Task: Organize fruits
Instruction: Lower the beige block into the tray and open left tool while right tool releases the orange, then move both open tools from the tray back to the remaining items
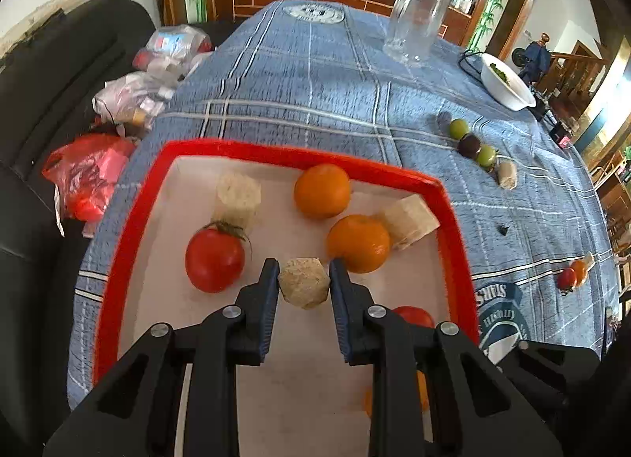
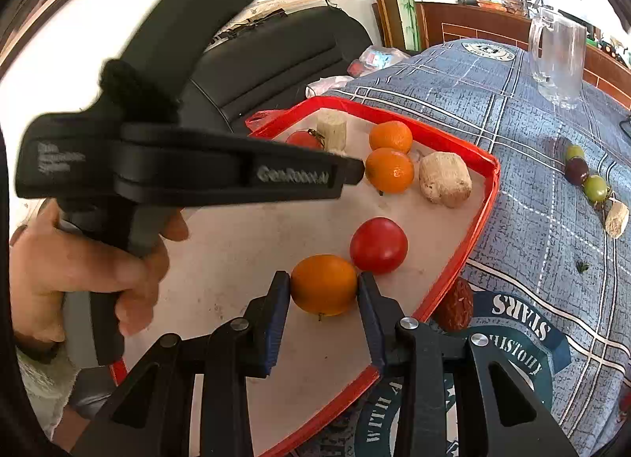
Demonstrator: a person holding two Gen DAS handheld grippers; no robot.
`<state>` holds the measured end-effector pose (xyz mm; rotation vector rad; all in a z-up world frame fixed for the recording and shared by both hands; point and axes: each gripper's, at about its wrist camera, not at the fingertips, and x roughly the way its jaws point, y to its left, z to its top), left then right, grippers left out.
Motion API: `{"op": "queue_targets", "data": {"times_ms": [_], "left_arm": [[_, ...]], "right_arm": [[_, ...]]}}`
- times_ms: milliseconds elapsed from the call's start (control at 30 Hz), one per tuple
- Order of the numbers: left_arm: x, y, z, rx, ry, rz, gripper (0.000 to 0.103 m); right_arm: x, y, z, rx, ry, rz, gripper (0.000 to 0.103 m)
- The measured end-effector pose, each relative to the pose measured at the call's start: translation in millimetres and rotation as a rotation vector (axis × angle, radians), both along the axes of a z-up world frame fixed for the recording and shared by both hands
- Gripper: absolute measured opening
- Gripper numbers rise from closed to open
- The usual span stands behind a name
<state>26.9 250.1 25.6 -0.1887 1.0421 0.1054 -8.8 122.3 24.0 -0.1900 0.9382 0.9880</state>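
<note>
Orange fruit (image 1: pixel 394 398) half-hidden behind left gripper (image 1: pixel 303 279)

Table w/ blue plaid cloth (image 1: pixel 315 102): red tray (image 1: pixel 130 220), glass mug (image 1: pixel 414 19), white bowl (image 1: pixel 508 86).

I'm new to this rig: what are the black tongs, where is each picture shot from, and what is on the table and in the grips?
There is no robot. A person's hand holds a two-finger tool in each hand, with a camera on each looking along its fingers.

The left camera's picture shows the left hand-held gripper shut on a pale hexagonal chunk. The right camera's picture shows the right hand-held gripper shut on an orange.

Both are over a red-rimmed tray on a blue plaid tablecloth. The tray also holds tomatoes, more oranges and pale chunks. On the cloth are a glass mug, a white bowl and a row of grapes.
</note>
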Motion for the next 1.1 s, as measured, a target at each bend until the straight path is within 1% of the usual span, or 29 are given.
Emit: {"op": "queue_targets", "data": {"times_ms": [100, 267, 300, 333, 367, 400, 433, 567, 633, 667, 700, 733, 800, 933, 1100], "left_arm": [[1, 3, -5, 0.007, 0.009, 0.014, 0.023], [-2, 3, -4, 0.014, -0.004, 0.017, 0.024], [-2, 3, -4, 0.014, -0.004, 0.017, 0.027], [-3, 3, -4, 0.013, -0.005, 0.020, 0.038], [-6, 3, -3, 0.001, -0.012, 0.021, 0.045], [-8, 4, -2, -0.008, -0.017, 0.025, 0.059], [-11, 4, 0, -0.012, -0.026, 0.035, 0.064], [-22, 7, 11, -0.029, -0.050, 0.056, 0.064], [-29, 8, 17, -0.044, -0.065, 0.067, 0.064], [-34, 8, 20, -0.051, -0.073, 0.075, 0.065], [-38, 8, 23, -0.055, -0.080, 0.081, 0.068], [-43, 7, 25, -0.058, -0.091, 0.089, 0.070], [-54, 7, 30, -0.072, -0.116, 0.106, 0.070], [-72, 3, 39, -0.120, -0.155, 0.130, 0.070], [-89, -18, 51, -0.134, -0.196, 0.107, 0.071]], "right_arm": [[1, -1, 0, -0.002, 0.001, 0.000, 0.037], [0, 1, 2, -0.018, -0.008, -0.009, 0.038], [-1, 1, 2, -0.020, -0.011, -0.013, 0.038], [-1, 0, 3, -0.022, -0.011, -0.017, 0.039], [-1, -1, 5, -0.019, -0.006, -0.020, 0.043], [-1, -4, 7, -0.005, 0.002, -0.021, 0.052], [-2, -7, 9, 0.006, 0.004, -0.025, 0.059], [-9, -19, 26, 0.029, -0.026, -0.021, 0.060], [-13, -28, 35, 0.045, -0.034, -0.026, 0.062], [-16, -34, 40, 0.057, -0.038, -0.028, 0.065], [-18, -39, 43, 0.066, -0.043, -0.031, 0.070], [-20, -45, 46, 0.073, -0.048, -0.038, 0.074], [-24, -58, 51, 0.096, -0.050, -0.048, 0.074], [-24, -85, 54, 0.116, -0.024, -0.087, 0.074], [-26, -120, 53, 0.127, -0.011, -0.136, 0.074]]}}
